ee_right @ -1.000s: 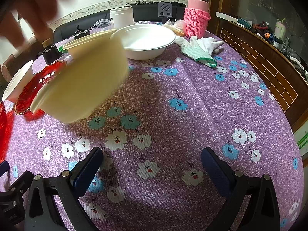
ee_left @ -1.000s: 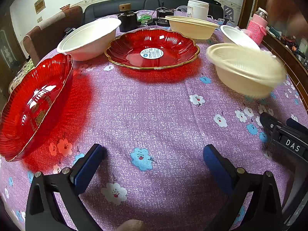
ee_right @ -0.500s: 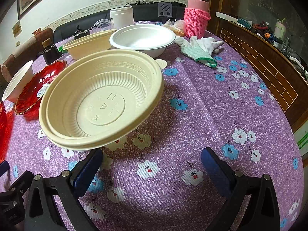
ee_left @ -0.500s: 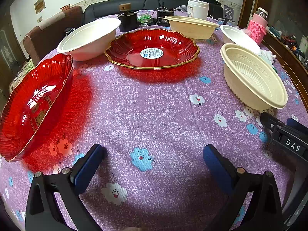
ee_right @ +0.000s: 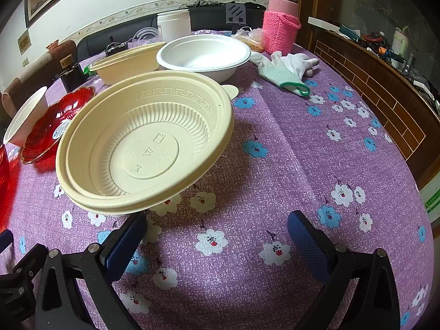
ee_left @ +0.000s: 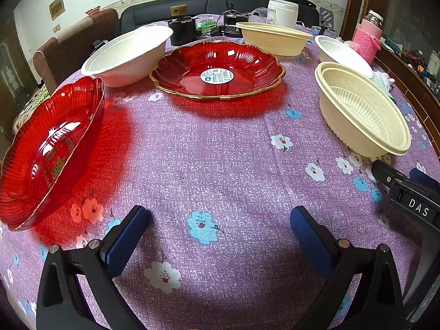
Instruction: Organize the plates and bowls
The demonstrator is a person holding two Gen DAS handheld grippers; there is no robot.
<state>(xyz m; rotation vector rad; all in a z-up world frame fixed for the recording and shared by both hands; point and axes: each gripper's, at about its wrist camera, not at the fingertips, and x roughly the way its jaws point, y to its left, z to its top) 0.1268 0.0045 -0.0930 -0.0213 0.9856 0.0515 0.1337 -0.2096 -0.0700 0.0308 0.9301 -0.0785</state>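
- The left gripper (ee_left: pixel 217 228) hangs low over the near edge of the table (ee_left: pixel 220 151), its blue-padded jaws spread wide with only flowered purple cloth between them.
- The right gripper (ee_right: pixel 217 231) is likewise spread apart and grips nothing; its left pad sits just under the rim of the near cream bowl (ee_right: pixel 145 143), and whether the two touch cannot be told.
- That cream bowl rests on the cloth toward the table's right side, directly ahead of the right gripper.
- A second cream bowl (ee_left: pixel 273 41) and a white bowl (ee_right: pixel 205 55) stand behind it toward the far edge, close together.
- The red plate (ee_left: pixel 217 70), gold-rimmed with a round sticker in its middle, lies at the table's centre toward the far side.
- Another white bowl (ee_left: pixel 129 55) sits just left of that plate.
- A deeper red dish (ee_left: pixel 49 148) stands at the left edge, near the left gripper.
- White gloves (ee_right: pixel 286 67) lie by the right edge, with a pink knit-sleeved flask (ee_right: pixel 280 24) and a white tub (ee_right: pixel 174 24) behind at the far edge.
- Dark small items crowd the far edge, too small to make out.
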